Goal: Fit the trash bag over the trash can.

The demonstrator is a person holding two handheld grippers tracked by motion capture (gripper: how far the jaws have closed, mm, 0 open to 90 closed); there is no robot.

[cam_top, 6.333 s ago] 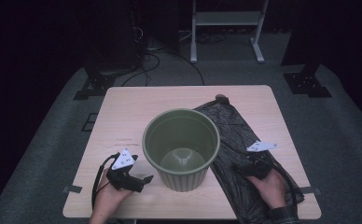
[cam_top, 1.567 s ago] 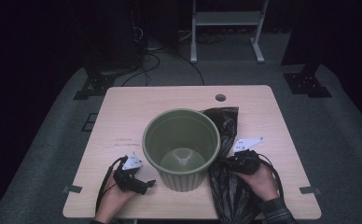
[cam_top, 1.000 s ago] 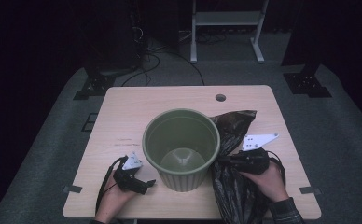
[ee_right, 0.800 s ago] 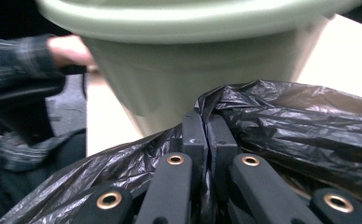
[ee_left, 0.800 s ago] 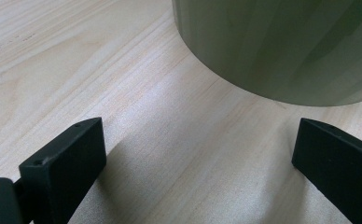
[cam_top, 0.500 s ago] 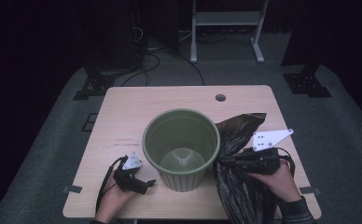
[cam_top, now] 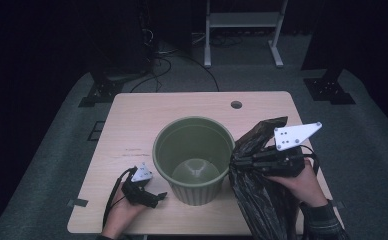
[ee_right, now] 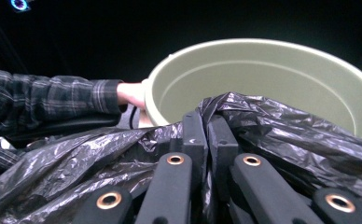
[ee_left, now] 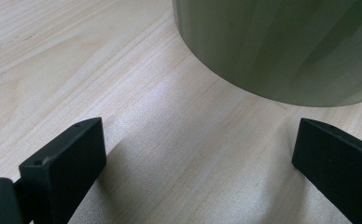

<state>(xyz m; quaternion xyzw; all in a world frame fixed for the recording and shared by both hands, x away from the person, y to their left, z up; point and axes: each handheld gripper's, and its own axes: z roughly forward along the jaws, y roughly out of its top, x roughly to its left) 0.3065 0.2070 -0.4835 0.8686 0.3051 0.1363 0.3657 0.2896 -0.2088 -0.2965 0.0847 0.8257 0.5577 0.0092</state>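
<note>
A green plastic bin (cam_top: 194,155) stands upright near the middle of the wooden table (cam_top: 147,120); its wall (ee_left: 281,46) rises just ahead of my left gripper, and its rim (ee_right: 263,51) shows beyond my right one. My right gripper (cam_top: 239,162) is shut on a black bin bag (cam_top: 262,200), lifted off the table beside the bin's right rim; the bag (ee_right: 281,126) bunches around the closed jaws (ee_right: 206,126). My left gripper (cam_top: 154,197) rests on the table at the bin's lower left, jaws wide apart, empty (ee_left: 198,154).
A round cable hole (cam_top: 236,104) sits at the table's far edge. Dark carpet, cables and a white stand (cam_top: 242,20) lie beyond the table. A person's plaid sleeve (ee_right: 44,102) shows past the bin in the right gripper view.
My right gripper has closed on the bag and lifted it off the table, gathering it up and rightward beside the bin. The left gripper has stayed put.
</note>
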